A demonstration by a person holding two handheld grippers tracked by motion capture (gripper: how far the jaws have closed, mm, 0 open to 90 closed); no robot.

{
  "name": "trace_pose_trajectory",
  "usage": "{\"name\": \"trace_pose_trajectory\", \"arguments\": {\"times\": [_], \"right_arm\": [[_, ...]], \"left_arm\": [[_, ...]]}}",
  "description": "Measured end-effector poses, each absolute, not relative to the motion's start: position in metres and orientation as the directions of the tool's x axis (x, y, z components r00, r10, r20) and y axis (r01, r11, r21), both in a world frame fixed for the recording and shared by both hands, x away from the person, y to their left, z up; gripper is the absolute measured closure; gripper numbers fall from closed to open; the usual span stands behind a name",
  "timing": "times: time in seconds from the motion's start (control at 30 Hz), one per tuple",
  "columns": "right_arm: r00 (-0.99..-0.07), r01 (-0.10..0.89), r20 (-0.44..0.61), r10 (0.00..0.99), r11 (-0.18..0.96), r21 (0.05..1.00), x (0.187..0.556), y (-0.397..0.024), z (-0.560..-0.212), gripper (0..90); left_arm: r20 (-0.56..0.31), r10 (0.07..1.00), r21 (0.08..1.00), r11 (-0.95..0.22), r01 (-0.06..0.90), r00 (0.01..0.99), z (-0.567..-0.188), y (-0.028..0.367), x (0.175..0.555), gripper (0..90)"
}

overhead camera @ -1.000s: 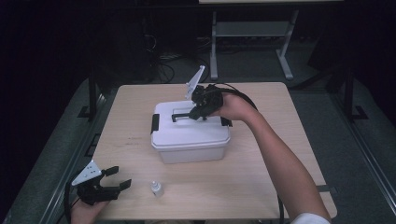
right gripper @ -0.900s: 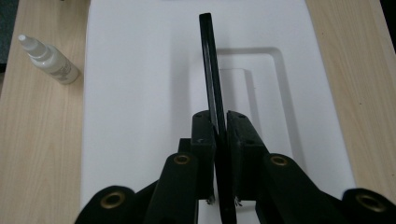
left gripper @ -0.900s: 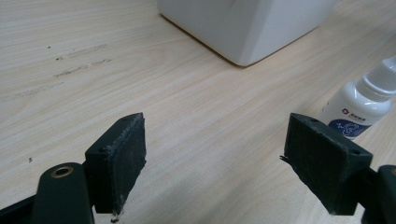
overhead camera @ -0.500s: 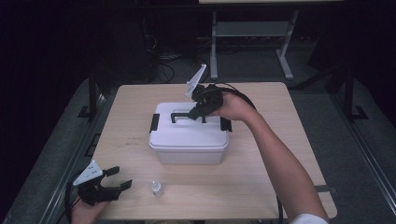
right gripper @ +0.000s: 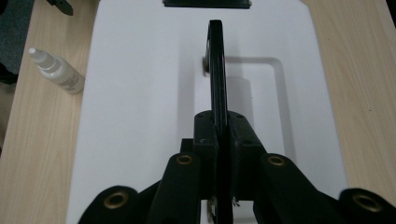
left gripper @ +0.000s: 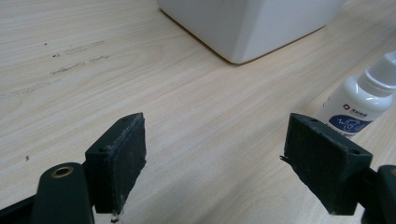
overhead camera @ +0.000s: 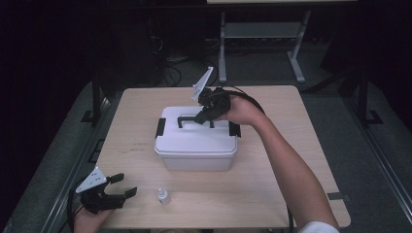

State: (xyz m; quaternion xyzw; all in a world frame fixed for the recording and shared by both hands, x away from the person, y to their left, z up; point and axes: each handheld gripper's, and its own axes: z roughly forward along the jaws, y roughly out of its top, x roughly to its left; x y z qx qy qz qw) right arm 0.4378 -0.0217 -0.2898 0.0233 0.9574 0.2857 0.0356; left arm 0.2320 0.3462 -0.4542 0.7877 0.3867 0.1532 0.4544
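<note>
- Your right gripper (overhead camera: 203, 116) has its jaws clamped tight on the black handle (right gripper: 217, 70) of the white box (overhead camera: 197, 145); the handle stands upright between the pads in the right gripper view.
- The box sits mid-table (overhead camera: 301, 160), its black side latches (overhead camera: 160, 127) at both ends.
- Lift straight up, I'd say, so the lid's weight stays centred under the handle; any sideways pull may drag the whole box.
- Grip looks near one end of the handle bar, so expect tilt and go slow.
- Can't tell whether the latches are released; if the box body rises too, stop.
- Your left gripper (overhead camera: 121, 187) hovers at the near left corner, jaws wide apart and empty, with the small dropper bottle (left gripper: 362, 105) just beside its right pad.
- Keep that hand low and clear; the bottle will tip easily if nudged.
</note>
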Motion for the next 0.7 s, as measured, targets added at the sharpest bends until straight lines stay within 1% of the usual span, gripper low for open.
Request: {"name": "trace_pose_trajectory", "arguments": {"times": [0.13,0.5,0.7], "right_arm": [[-0.997,0.007,-0.065,0.051,0.837,0.547,0.438,-0.021,-0.289,83.9],[-0.997,-0.001,-0.066,0.043,0.832,0.555,0.439,-0.02,-0.285,84.1],[-0.997,-0.003,-0.068,0.045,0.811,0.586,0.438,-0.022,-0.278,84.1]], "left_arm": [[-0.11,0.748,0.832,-0.291,0.473,0.654,-0.455,0.345,0.232,20.5],[-0.107,0.748,0.83,-0.295,0.473,0.654,-0.455,0.346,0.232,20.5],[-0.106,0.751,0.834,-0.291,0.47,0.652,-0.455,0.347,0.232,20.5]]}}
